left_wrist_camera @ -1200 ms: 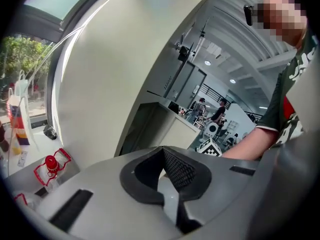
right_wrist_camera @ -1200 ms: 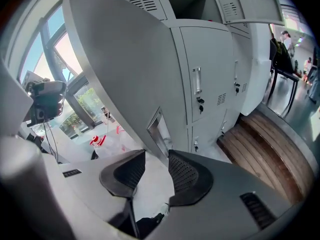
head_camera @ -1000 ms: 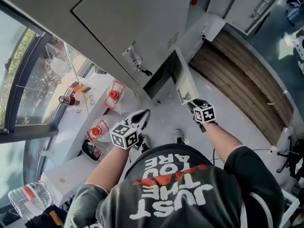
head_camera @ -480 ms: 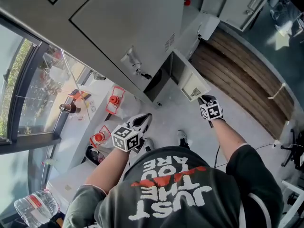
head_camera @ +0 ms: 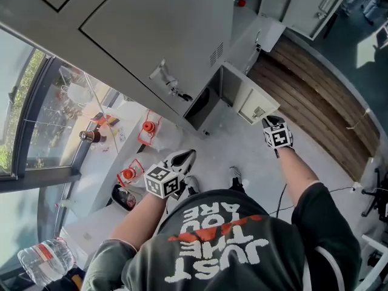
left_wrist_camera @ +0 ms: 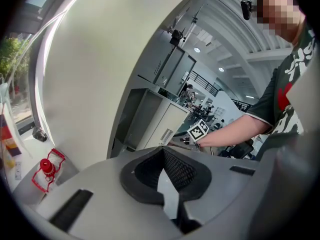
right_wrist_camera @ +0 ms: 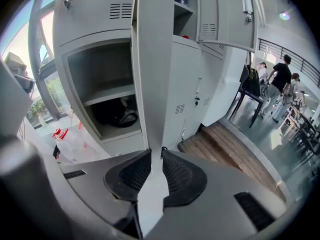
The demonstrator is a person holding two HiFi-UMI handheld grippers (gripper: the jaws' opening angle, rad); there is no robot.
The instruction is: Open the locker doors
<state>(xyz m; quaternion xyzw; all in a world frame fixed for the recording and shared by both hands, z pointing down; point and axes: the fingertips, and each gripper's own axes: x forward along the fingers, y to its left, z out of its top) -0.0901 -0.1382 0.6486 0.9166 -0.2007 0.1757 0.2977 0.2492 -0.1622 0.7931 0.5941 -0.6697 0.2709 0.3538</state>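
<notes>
A grey locker bank [head_camera: 157, 35] stands in front of me. Its low locker door [head_camera: 251, 102] hangs swung out. My right gripper [head_camera: 271, 122] is at that door's free edge. In the right gripper view the door [right_wrist_camera: 150, 74] runs as a thin upright edge between the pads of the right gripper [right_wrist_camera: 156, 156], whose jaws are closing and press on it from both sides. Behind it the open compartment [right_wrist_camera: 107, 99] holds a dark bag [right_wrist_camera: 117, 116]. My left gripper [head_camera: 183, 158] hangs apart at the left; its tips [left_wrist_camera: 163, 151] meet with nothing between them.
A closed locker door above has a metal latch [head_camera: 167, 80]. A wooden step [head_camera: 309, 96] lies right of the lockers. Red-capped items in bags [head_camera: 145, 129] sit on the floor by the window, and a water bottle [head_camera: 42, 262] at bottom left. People stand far off [right_wrist_camera: 280, 81].
The right gripper has moved right and away from the lockers, and the low door has swung wider open with it. The left gripper has hardly moved.
</notes>
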